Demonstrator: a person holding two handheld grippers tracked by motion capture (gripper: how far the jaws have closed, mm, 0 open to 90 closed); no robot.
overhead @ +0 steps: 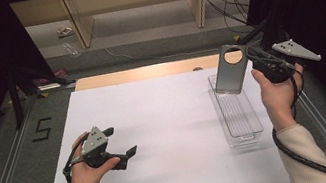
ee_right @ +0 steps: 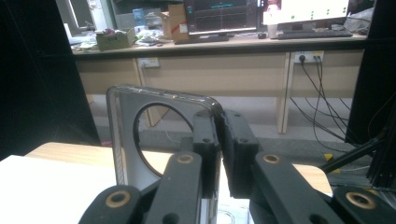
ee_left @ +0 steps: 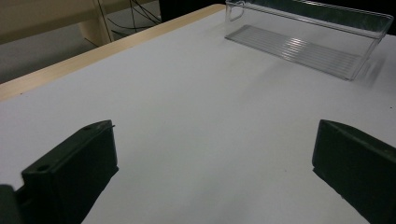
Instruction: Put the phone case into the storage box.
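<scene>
I count two grippers: my left gripper (overhead: 120, 142) and my right gripper (overhead: 253, 62). There is one phone case (overhead: 231, 70), grey with one round hole. One clear plastic tray (overhead: 237, 114) sits on one white table (overhead: 159, 138).

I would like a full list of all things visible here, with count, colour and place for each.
phone case: 1, grey with a round hole, held upright above the tray's far end
clear tray: 1, transparent, ribbed floor, on the table's right side
table: 1, white top with a wooden far edge
number marking: 1, black, on the floor at left
left gripper: 1, black, open, over the table's near left
right gripper: 1, black, shut on the phone case
</scene>
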